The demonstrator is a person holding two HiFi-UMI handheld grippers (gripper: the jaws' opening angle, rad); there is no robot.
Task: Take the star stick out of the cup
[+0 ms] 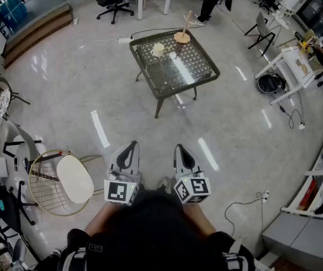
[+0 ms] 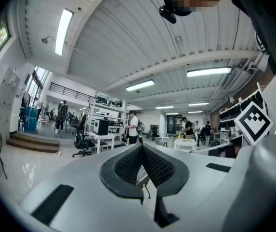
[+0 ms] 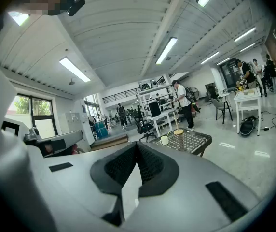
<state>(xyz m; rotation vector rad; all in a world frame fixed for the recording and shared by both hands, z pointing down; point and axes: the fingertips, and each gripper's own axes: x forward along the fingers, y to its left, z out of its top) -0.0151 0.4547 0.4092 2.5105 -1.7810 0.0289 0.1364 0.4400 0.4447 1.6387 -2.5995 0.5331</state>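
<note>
Grey glossy floor fills most of the head view, and way up in the upper middle of the frame sits a small dark table [image 1: 192,69] with a mesh top. The star stick [image 1: 186,24] is on that table, near its far edge: a thin stick leaning up out of something tan that I take for the cup [image 1: 181,37]. It's too small to be sure. A white mug [image 1: 158,49] stands just to the left of it, apart from it.

Both tools are down at the bottom middle of the frame, well apart from the table. The left gripper [image 1: 131,144] has its jaws pressed together with nothing between them, and its own view [image 2: 141,147] shows the black pads meeting at the tip. Same story for the right gripper [image 1: 182,148]: its jaws are together and empty [image 3: 137,144]. In its view the table shows small at middle right, with the stick [image 3: 176,122] rising off it.

Lower left in the head view there's a wire chair [image 1: 74,179] with a white seat.
</note>
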